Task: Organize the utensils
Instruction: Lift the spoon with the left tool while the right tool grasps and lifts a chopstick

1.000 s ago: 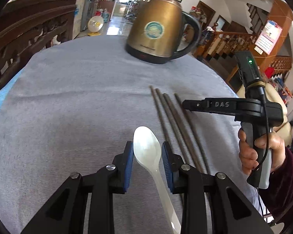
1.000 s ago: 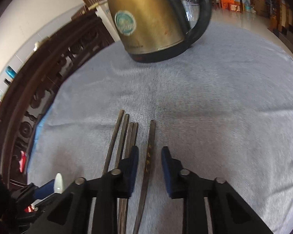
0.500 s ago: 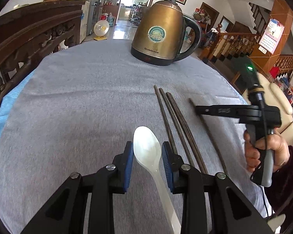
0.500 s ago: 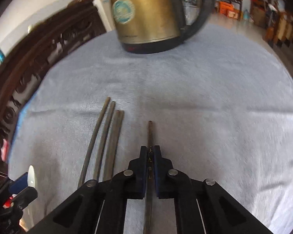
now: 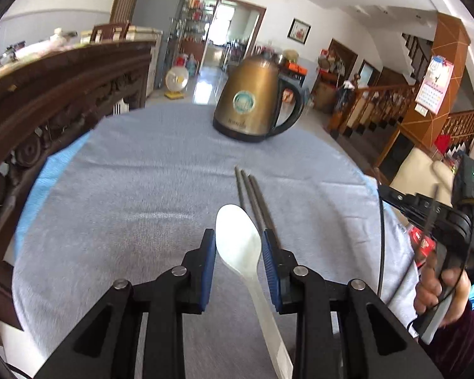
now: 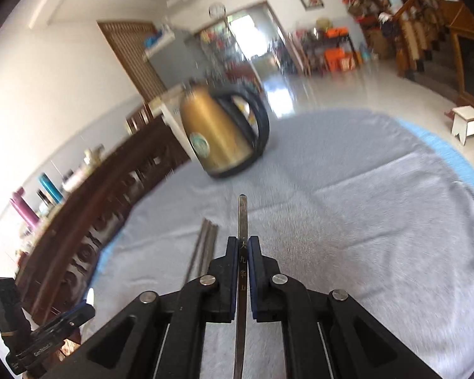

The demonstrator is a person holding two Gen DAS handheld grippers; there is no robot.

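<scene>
My left gripper [image 5: 238, 246] is shut on a white plastic spoon [image 5: 238, 241], bowl forward, held above the grey tablecloth [image 5: 142, 189]. Three dark chopsticks [image 5: 252, 195] lie side by side on the cloth just right of the spoon; they also show in the right wrist view [image 6: 205, 240]. My right gripper [image 6: 243, 252] is shut on a fourth dark chopstick [image 6: 242, 218] with gold characters and holds it lifted off the cloth. The right gripper shows at the right edge of the left wrist view [image 5: 426, 208], and the left gripper at the lower left of the right wrist view [image 6: 47, 331].
A gold electric kettle [image 5: 252, 104] with a black handle stands at the far side of the round table. A carved dark wooden bench back [image 5: 47, 101] runs along the left. The table edge falls away on the right toward a cream seat [image 5: 423, 170].
My right gripper closed on the fourth chopstick and lifted it up and away to the right. My left gripper rose and pulled back with the spoon held.
</scene>
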